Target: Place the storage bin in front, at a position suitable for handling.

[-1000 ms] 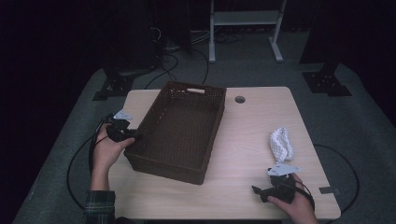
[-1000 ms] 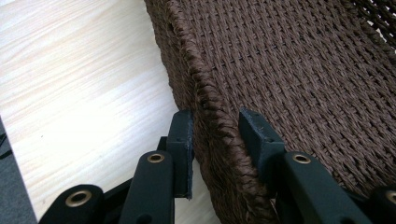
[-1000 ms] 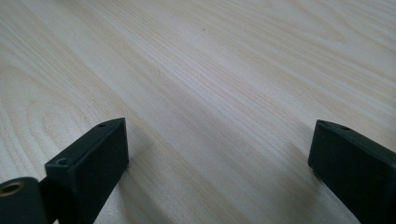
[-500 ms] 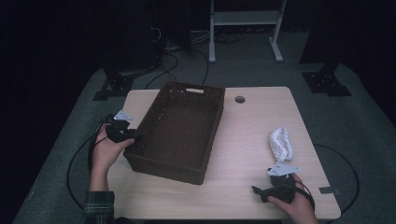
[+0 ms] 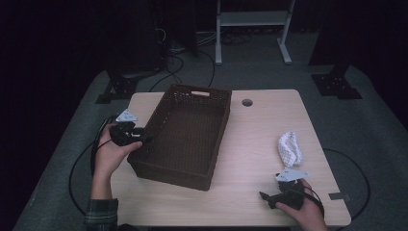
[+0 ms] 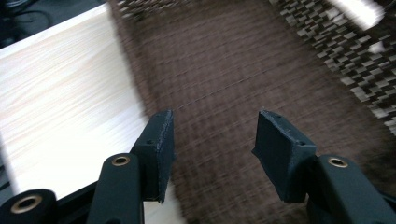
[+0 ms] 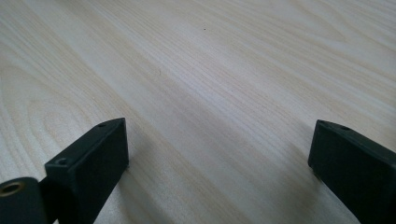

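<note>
A dark brown wicker basket (image 5: 169, 171) stands empty on the left half of the light wooden table (image 5: 262, 125). My left gripper (image 5: 144, 139) is at the basket's left rim. In the left gripper view its jaws (image 6: 212, 140) have just been opening and stand apart over the blurred weave of the basket (image 6: 224, 70), pressing on nothing. A crumpled white cloth (image 5: 289, 148) lies near the table's right edge. My right gripper (image 5: 265, 197) rests at the front right, just in front of the cloth, open wide (image 7: 219, 149) over bare wood (image 7: 210, 70).
A round cable hole (image 5: 247, 102) sits near the table's back edge. A white metal stand (image 5: 250, 29) and dark equipment with cables (image 5: 178, 53) are on the floor behind. Bare tabletop (image 5: 250, 159) lies between the basket and the cloth.
My left hand has risen slightly at the basket's left rim. The basket, the cloth and my right gripper keep their places.
</note>
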`<state>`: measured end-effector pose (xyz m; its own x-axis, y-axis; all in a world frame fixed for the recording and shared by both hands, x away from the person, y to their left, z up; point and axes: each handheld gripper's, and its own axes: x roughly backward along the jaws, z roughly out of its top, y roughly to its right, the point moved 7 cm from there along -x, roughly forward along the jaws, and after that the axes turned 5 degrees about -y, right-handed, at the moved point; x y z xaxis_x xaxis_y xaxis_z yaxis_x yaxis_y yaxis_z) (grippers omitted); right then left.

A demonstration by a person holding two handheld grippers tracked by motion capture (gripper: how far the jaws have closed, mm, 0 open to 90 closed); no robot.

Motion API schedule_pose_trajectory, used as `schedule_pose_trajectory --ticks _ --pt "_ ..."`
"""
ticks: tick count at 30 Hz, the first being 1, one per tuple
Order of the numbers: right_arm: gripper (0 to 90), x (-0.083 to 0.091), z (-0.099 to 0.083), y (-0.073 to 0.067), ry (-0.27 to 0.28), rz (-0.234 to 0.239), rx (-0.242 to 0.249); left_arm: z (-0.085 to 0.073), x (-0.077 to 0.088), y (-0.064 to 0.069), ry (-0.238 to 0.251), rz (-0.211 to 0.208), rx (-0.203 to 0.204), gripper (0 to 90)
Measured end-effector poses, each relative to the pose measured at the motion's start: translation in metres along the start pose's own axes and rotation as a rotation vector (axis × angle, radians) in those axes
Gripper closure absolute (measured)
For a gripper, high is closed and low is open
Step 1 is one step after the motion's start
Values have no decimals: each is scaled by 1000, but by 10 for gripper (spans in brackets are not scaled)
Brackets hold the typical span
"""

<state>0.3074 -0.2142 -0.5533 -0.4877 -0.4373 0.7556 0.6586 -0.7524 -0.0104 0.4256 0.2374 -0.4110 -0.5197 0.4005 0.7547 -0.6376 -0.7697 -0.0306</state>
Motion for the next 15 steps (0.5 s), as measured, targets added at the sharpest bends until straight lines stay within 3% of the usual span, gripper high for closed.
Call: schedule_pose_trajectory --ticks 9,15 --pt "43 0 0 0 0 1 1 19 -4 29 25 -47 -22 439" --pt "43 0 0 0 -1 2 0 26 -11 43 33 -73 -8 428"
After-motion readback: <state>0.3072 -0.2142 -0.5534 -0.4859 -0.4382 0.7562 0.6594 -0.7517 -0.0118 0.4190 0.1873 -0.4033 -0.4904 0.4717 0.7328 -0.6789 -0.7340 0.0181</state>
